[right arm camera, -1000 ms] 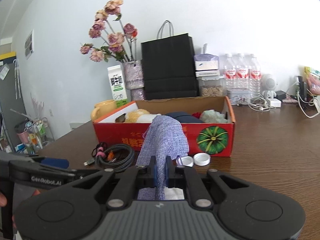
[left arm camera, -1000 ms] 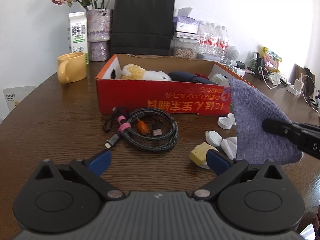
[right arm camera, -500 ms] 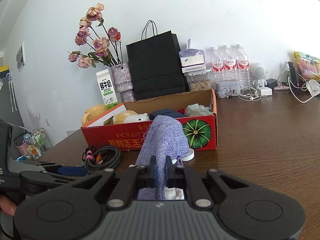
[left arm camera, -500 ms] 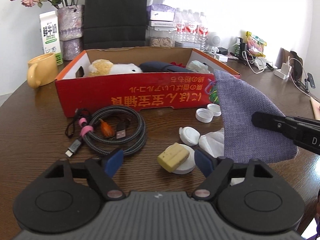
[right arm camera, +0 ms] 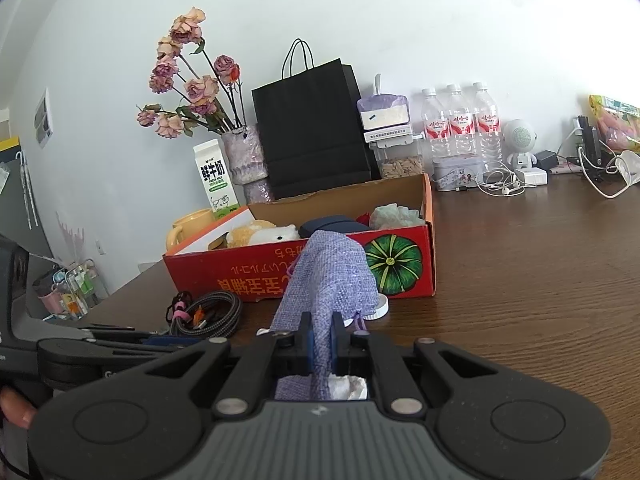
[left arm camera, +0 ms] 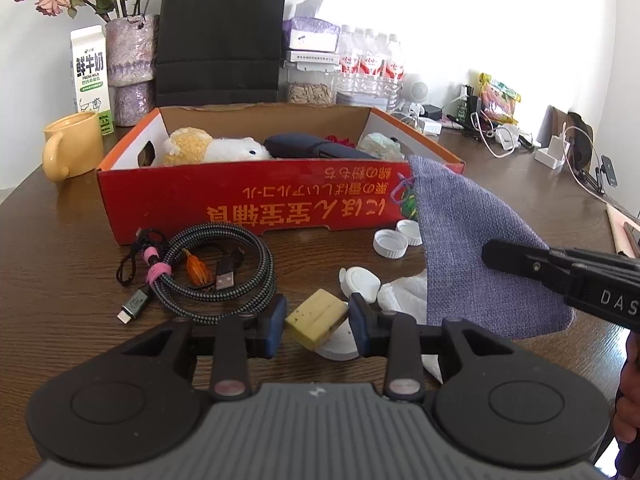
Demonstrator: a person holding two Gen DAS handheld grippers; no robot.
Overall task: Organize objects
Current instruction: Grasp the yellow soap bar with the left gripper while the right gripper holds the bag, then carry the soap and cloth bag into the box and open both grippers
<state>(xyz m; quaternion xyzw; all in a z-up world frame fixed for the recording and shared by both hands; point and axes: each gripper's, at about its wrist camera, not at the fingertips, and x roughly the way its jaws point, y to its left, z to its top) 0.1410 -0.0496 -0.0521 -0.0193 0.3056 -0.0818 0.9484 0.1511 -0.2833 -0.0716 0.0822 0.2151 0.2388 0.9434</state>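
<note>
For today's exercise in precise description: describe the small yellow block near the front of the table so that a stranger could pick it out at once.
Start at the red cardboard box on the brown table. In front of it, right of the coiled braided cable, the yellow block rests on a white lid, between the closing fingers of the left tool. It is the only yellow, rectangular piece among round white caps.
</note>
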